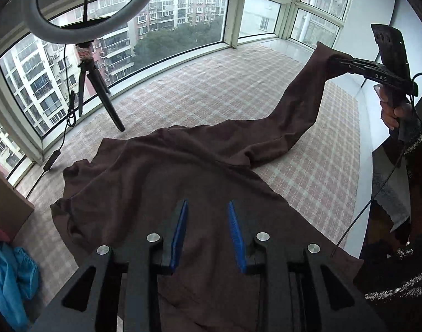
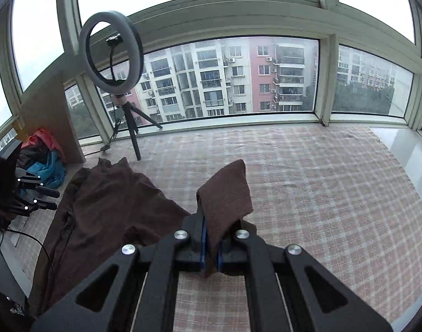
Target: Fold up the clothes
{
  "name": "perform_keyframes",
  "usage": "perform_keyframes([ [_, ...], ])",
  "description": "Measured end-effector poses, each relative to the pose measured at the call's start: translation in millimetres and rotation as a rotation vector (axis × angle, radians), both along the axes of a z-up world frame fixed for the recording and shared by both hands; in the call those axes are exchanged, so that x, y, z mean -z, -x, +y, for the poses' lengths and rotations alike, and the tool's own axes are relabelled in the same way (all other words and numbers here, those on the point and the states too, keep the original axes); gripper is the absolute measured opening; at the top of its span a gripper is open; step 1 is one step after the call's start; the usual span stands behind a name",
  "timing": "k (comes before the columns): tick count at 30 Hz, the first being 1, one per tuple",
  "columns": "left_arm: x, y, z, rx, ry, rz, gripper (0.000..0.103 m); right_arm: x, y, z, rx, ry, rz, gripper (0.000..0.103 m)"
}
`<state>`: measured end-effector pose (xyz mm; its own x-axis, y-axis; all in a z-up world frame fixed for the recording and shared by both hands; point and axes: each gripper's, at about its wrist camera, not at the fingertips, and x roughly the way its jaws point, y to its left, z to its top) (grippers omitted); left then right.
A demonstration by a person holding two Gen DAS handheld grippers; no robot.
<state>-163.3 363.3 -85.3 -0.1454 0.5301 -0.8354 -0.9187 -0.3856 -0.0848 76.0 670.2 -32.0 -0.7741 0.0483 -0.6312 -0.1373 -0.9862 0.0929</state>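
A dark brown long-sleeved garment (image 1: 166,182) lies rumpled on a plaid cloth-covered surface (image 1: 211,88). My left gripper (image 1: 208,203) hovers just above the garment's body, open, with nothing between its blue pads (image 1: 180,232). My right gripper (image 2: 211,238) is shut on the end of one sleeve (image 2: 227,193) and holds it lifted off the surface. In the left wrist view the right gripper (image 1: 331,61) is at the upper right, with the sleeve (image 1: 299,102) stretched up to it from the body. The left gripper (image 2: 56,199) appears at the far left of the right wrist view.
A ring light (image 2: 111,58) on a small tripod (image 2: 133,132) stands at the far left by the windows. A pile of blue and red clothes (image 2: 44,166) sits beside a tan board (image 2: 50,116). A hand (image 1: 393,108) holds the right gripper's handle. A white ledge (image 2: 404,152) borders the plaid cloth.
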Motion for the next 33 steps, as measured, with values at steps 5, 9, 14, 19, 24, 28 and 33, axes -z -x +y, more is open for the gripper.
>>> perform_keyframes([
  [5,9.8,-15.5,-60.5,-0.109,-0.044,-0.028,0.029,-7.4,6.1,-165.8,-0.418,-0.155,-0.063,0.005],
  [9,31.9,-58.0,-83.6,-0.076,-0.027,-0.05,0.029,49.2,-45.8,-287.8,-0.768,-0.265,-0.251,0.005],
  [14,56.7,-111.2,-83.1,0.006,0.009,-0.073,0.029,105.2,-93.6,-333.6,-0.838,-0.333,-0.437,0.011],
  [19,65.0,-156.3,-82.1,0.073,0.028,-0.083,0.031,86.7,-118.4,-299.9,-0.693,-0.156,-0.439,0.033],
  [24,73.3,-201.4,-81.1,0.139,0.046,-0.092,0.034,47.4,-171.8,-250.8,-0.531,0.109,-0.299,0.049],
  [28,86.9,-214.1,-81.0,0.113,0.072,-0.178,0.038,57.1,-201.6,-224.9,-0.355,0.235,-0.273,0.049],
  [33,61.1,-235.4,-126.5,0.086,0.013,-0.26,0.042,53.9,-240.1,-218.2,-0.319,0.437,-0.216,0.049],
])
